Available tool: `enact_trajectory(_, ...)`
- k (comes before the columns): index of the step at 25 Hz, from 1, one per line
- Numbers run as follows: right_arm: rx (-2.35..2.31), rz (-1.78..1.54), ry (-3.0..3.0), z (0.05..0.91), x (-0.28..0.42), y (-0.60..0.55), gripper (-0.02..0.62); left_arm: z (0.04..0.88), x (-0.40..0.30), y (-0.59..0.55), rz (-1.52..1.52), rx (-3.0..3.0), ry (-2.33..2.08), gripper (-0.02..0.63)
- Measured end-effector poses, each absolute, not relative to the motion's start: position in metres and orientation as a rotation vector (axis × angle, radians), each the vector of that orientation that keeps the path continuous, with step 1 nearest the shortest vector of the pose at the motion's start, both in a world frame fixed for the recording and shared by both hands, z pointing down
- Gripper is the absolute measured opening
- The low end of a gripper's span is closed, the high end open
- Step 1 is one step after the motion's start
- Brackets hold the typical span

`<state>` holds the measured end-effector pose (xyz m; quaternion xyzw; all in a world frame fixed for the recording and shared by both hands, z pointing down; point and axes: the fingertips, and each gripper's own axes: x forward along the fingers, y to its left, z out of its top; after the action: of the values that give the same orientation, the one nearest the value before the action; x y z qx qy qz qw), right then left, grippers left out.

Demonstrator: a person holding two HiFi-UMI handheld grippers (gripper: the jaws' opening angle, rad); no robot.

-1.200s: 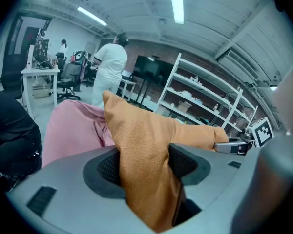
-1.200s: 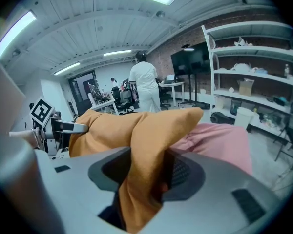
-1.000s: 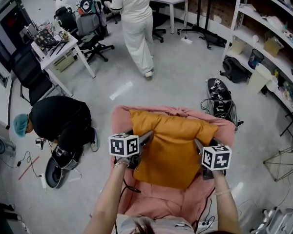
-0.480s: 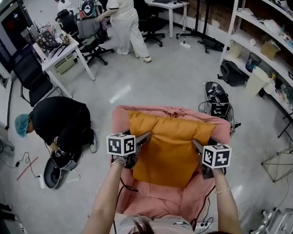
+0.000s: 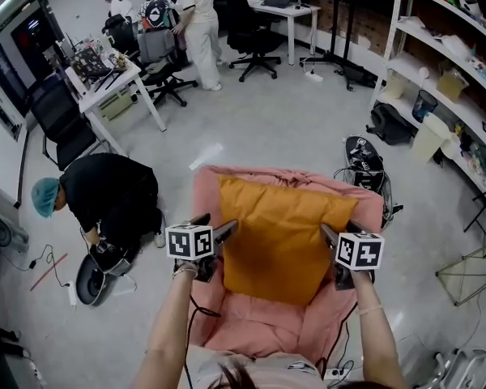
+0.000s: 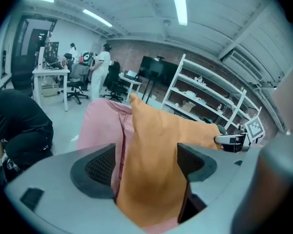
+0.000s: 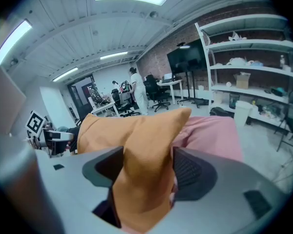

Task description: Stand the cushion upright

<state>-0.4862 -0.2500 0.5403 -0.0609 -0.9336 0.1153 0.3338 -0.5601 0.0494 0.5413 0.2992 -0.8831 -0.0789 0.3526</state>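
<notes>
Orange cushion (image 5: 283, 233) is stood upright against the pink armchair (image 5: 206, 193) back. Release is judged in hand: fingers of left gripper (image 5: 217, 227) and right gripper (image 5: 334, 235) have just been opening, with the cushion edges between them unpinched. Clean withdrawal is called for.

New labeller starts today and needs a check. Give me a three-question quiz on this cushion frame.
1. True or false: the orange cushion lies flat.
2. What stands between the left gripper's jaws? A) the cushion's edge B) a cable C) nothing
3. What colour is the armchair behind the cushion?
Key: 1 false, it stands leaning on the chair's back; 2 A; 3 pink.
</notes>
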Motion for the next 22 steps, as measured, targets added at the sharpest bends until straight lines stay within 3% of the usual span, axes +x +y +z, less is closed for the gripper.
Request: enact_trajectory(22, -0.212, 0.463, -2.401, 0.571, -0.399, -0.247, 0.322, 0.54, -0.42, 0.084, -0.331, 0.641, -2.374, 0.379)
